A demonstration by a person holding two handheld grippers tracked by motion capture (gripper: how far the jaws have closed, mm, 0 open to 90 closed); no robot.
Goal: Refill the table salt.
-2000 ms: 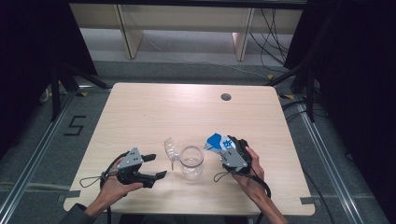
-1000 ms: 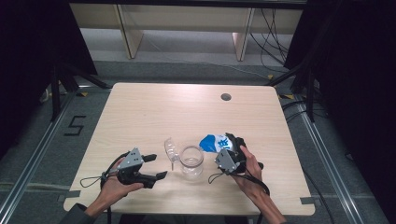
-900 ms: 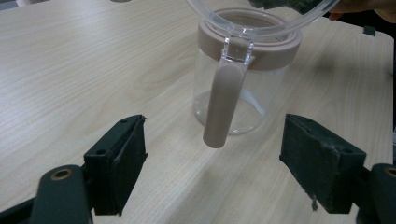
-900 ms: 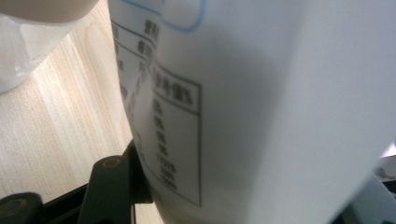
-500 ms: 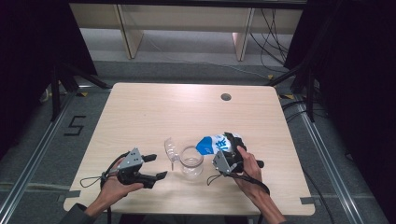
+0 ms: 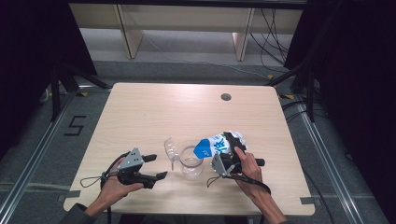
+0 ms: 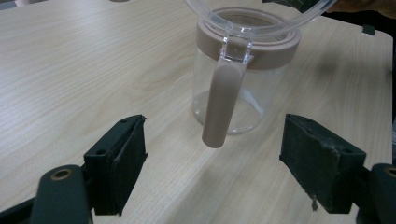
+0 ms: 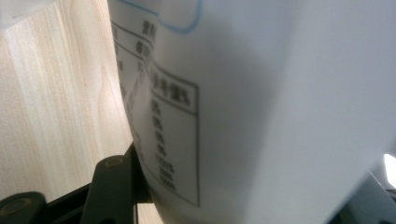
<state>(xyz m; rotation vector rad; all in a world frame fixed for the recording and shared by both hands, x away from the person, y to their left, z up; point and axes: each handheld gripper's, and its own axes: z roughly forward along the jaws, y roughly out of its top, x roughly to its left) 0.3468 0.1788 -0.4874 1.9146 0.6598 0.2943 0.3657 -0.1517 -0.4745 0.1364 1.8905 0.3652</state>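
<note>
A clear glass jar [image 6: 191, 161] with a pink collar stands near the table's front edge, its hinged clear lid [image 6: 170, 148] swung open to the left. My right gripper [image 6: 229, 148] is shut on a blue and white pouch [image 6: 215, 143]. The pouch lies tipped sideways, its blue end over the jar's mouth. In the right gripper view the pouch [image 8: 261, 107] sits between the jaws, one finger [image 8: 114, 182] showing at its left side. My left gripper [image 6: 156, 166] rests open on the table left of the jar. The left gripper view has the jar [image 7: 243, 79] and its pink clasp [image 7: 222, 102] just ahead of the spread pads [image 7: 119, 158].
The wooden table [image 6: 140, 116] has a round cable hole [image 6: 226, 97] at the back right. Wooden shelving [image 6: 187, 23] and cables lie on the floor behind the table, and dark curtains hang at both sides.
The pouch has tipped further left in my right gripper, its blue end now over the jar. The left gripper has not moved.
</note>
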